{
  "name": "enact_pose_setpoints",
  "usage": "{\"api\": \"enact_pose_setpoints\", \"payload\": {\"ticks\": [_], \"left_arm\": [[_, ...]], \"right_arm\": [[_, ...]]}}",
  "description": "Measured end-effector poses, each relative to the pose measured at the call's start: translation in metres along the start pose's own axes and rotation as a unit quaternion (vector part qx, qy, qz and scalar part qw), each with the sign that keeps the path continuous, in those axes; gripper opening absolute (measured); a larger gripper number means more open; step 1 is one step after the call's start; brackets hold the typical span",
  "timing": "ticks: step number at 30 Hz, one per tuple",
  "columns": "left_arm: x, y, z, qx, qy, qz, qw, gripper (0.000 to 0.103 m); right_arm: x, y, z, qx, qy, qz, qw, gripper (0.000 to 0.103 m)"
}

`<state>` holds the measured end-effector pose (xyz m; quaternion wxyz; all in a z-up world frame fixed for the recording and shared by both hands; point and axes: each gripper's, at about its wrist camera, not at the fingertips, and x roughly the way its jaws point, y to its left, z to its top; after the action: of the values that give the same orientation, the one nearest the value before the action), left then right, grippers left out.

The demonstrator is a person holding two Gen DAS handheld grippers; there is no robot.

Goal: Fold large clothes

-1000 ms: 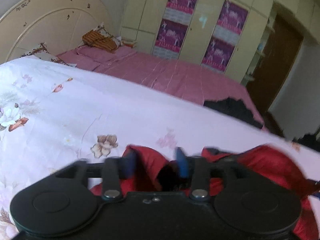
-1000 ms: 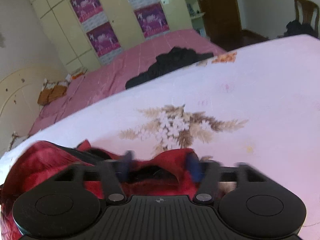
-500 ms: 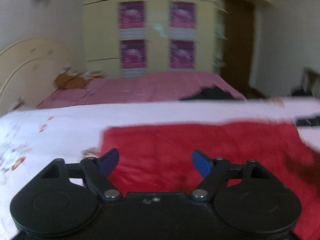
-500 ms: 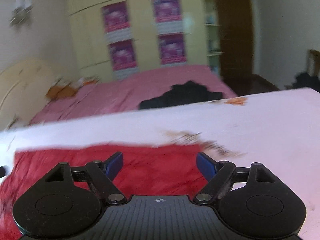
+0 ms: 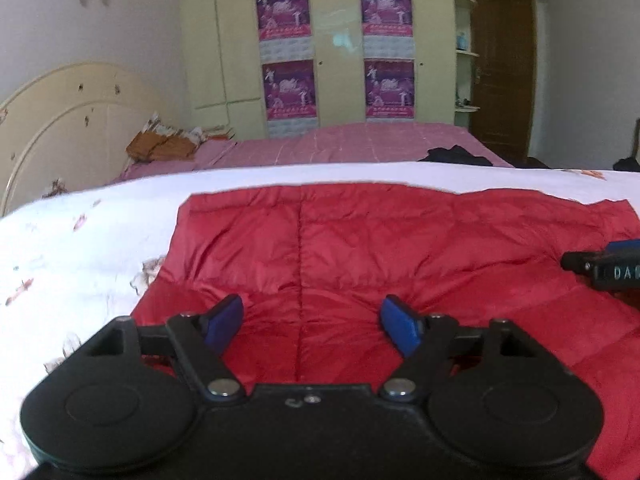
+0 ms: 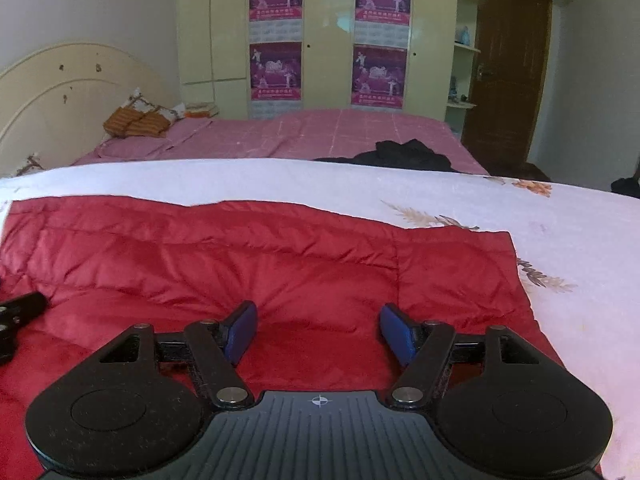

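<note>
Since the earlier frames, both cameras have levelled out and the red quilted down jacket, then bunched between the closed blue pads, now lies spread flat on the white floral bedspread. Left gripper: jaws wide apart, nothing between the pads, red fabric directly beneath and ahead, a vertical seam running forward between the fingers. Right gripper: jaws apart and closing, no fabric pinched between them, the jacket below. From the left wrist view, the jacket's left edge falls just outside the left finger; from the right wrist view, its right edge runs close beside the right finger, with the bedspread beyond. Each gripper's black tip appears at the margin of the other's view, over the garment. Background: pink bed with a dark garment, cream headboard, wardrobe bearing purple posters, brown door.
</note>
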<state>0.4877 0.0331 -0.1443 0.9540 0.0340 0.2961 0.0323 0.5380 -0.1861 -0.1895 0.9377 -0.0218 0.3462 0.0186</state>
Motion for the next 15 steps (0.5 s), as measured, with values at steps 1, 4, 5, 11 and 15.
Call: {"api": "enact_pose_setpoints", "payload": {"ticks": [1,4,5,11,15], "left_arm": [[0.003,0.002,0.000,-0.006,0.006,0.000,1.0000,0.079],[0.007,0.011,-0.001,-0.028,0.023,-0.004,0.9993,0.080],[0.008,0.014,-0.001,-0.035,0.027,-0.006,0.9990,0.080],[0.007,0.022,0.005,-0.040,0.052,-0.004,0.9979,0.080],[-0.020,0.030,0.014,-0.046,0.047,-0.002,0.9978,0.078]], "right_arm": [[0.004,0.000,-0.002,-0.006,0.002,-0.004,1.000,0.068],[0.009,-0.006,-0.004,-0.011,0.008,-0.014,1.000,0.068],[0.011,-0.011,-0.005,-0.004,0.009,-0.017,1.000,0.068],[0.014,-0.041,-0.001,0.041,0.037,-0.041,0.998,0.068],[-0.026,-0.047,0.006,0.051,0.023,-0.017,0.998,0.068]]}}
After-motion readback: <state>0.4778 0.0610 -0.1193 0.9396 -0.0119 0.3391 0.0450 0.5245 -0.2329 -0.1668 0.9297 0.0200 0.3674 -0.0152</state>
